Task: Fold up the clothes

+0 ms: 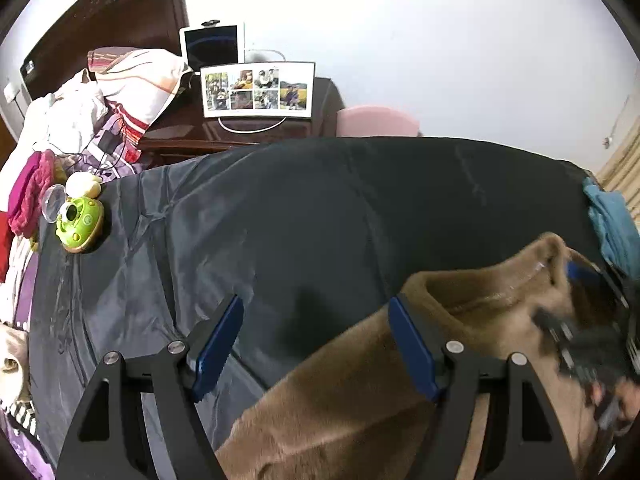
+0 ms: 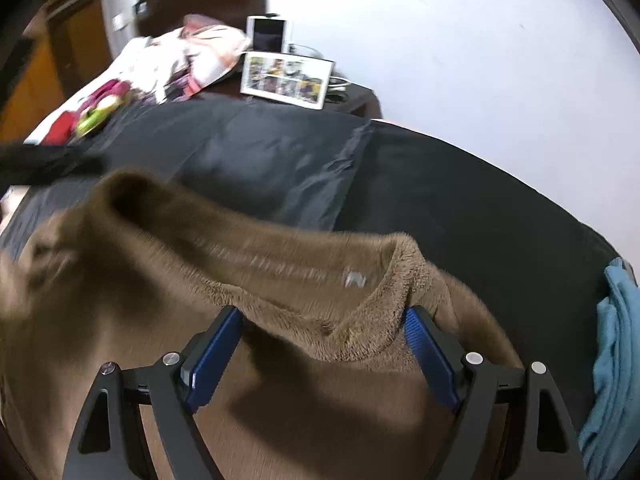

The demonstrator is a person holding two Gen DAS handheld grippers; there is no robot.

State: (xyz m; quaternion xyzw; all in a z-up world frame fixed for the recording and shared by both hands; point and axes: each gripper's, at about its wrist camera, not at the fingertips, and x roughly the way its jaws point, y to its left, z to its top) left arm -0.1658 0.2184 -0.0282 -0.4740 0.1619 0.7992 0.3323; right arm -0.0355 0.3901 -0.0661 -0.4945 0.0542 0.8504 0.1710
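Note:
A brown fleece garment [image 1: 352, 404] lies on the black bed cover [image 1: 320, 208]. In the left wrist view my left gripper [image 1: 316, 344] is open, jaws wide apart, over the garment's left edge; nothing is between the pads. In the right wrist view the brown garment [image 2: 248, 264] shows its collar with a white label [image 2: 354, 279]. My right gripper [image 2: 324, 344] is open with the collar's fold lying between the blue pads [image 2: 430, 356], not clamped. The right gripper also shows blurred at the right of the left wrist view [image 1: 592, 344].
A blue garment [image 1: 612, 228] lies at the bed's right edge, also in the right wrist view [image 2: 616, 360]. A green toy [image 1: 78, 224], pink cloth and a heap of bedding [image 1: 132, 84] sit at the left. A photo frame [image 1: 258, 90] and tablet stand on a dark nightstand behind.

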